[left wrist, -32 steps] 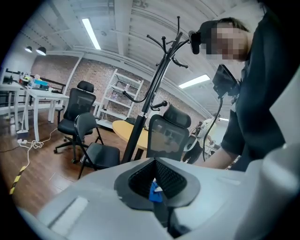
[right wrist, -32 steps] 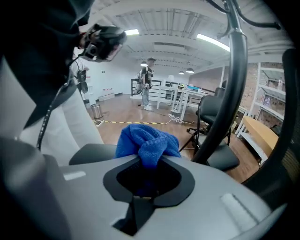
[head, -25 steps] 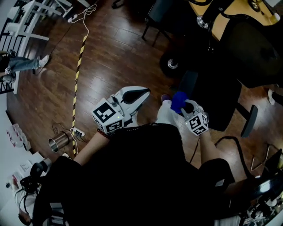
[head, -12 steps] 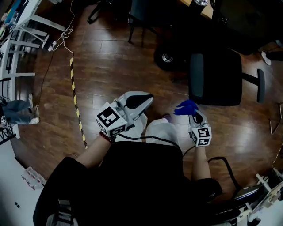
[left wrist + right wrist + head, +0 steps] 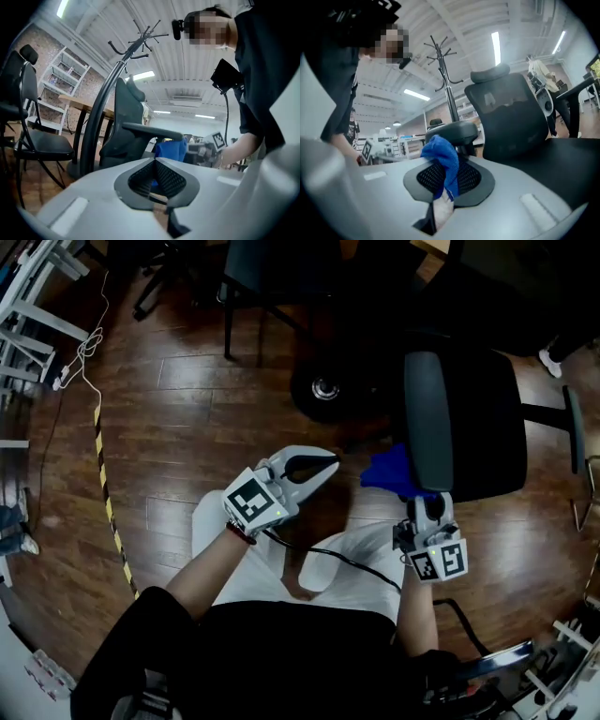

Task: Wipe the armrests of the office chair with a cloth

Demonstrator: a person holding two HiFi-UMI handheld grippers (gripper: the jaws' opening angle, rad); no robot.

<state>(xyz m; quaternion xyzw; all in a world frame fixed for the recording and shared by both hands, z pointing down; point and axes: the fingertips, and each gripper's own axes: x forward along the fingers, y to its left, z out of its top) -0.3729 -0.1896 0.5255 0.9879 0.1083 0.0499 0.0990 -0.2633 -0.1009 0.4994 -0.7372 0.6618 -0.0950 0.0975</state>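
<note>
Fingers (image 5: 469, 177) of the right gripper (image 5: 421, 502) are pressed together on a blue cloth (image 5: 387, 470), which bunches up beyond their tips. On the wooden floor (image 5: 187, 418) ahead stands the black office chair (image 5: 483, 418). Its nearer armrest (image 5: 427, 413) runs alongside the seat. The cloth sits at that armrest's near end; whether it touches the armrest I cannot tell. Well apart from the chair, the left gripper (image 5: 332, 463) hovers over the floor, jaws tip to tip with nothing between them.
</note>
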